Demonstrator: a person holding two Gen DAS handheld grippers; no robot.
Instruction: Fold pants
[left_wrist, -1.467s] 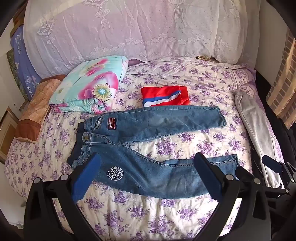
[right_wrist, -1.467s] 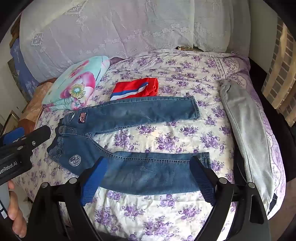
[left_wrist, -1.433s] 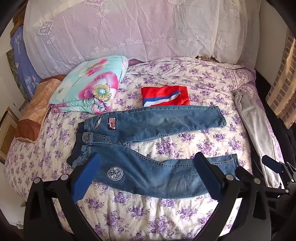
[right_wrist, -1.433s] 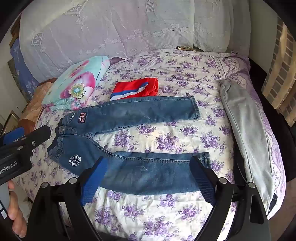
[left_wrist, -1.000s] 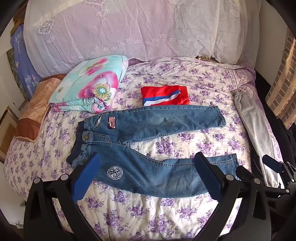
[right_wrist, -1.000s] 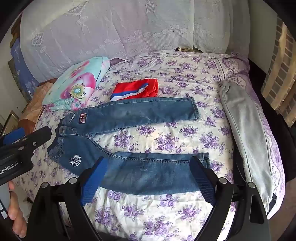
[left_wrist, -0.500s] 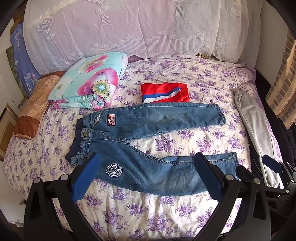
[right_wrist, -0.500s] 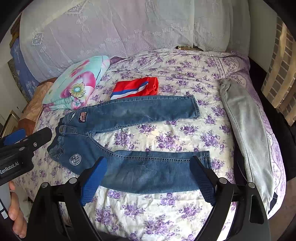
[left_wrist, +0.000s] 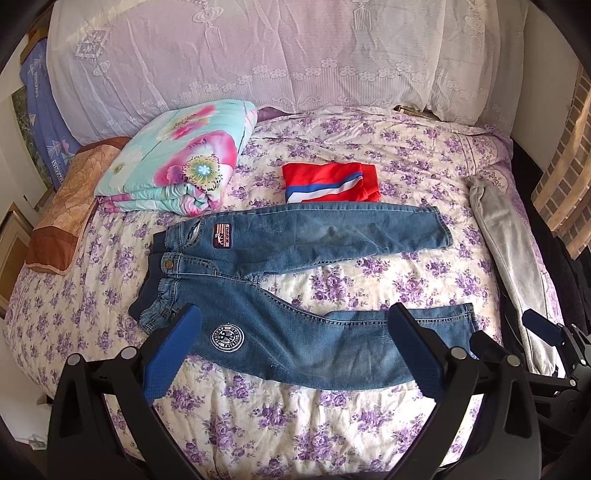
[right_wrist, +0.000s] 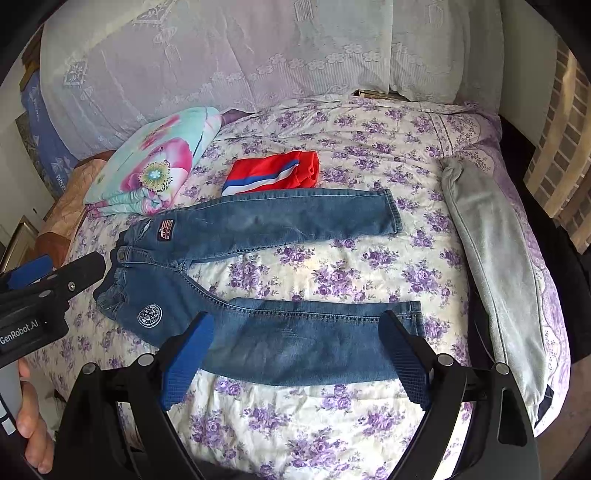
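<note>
Blue denim pants (left_wrist: 295, 280) lie flat on the floral bed cover, waist at the left, legs spread apart to the right. They also show in the right wrist view (right_wrist: 258, 273). My left gripper (left_wrist: 293, 354) is open and empty, held above the near leg by the bed's front edge. My right gripper (right_wrist: 295, 358) is open and empty, above the same near leg further right. The left gripper also shows at the left edge of the right wrist view (right_wrist: 51, 273).
A folded red garment with blue and white stripes (left_wrist: 330, 182) lies just behind the far leg. A folded floral quilt (left_wrist: 173, 162) sits at the back left. Grey pants (left_wrist: 513, 258) lie along the right edge. A lace-covered headboard (left_wrist: 258, 55) stands behind.
Both grippers have edged slightly forward and up over the bed, so the pants sit a little lower in view. Both stay open. The pants have not moved.
</note>
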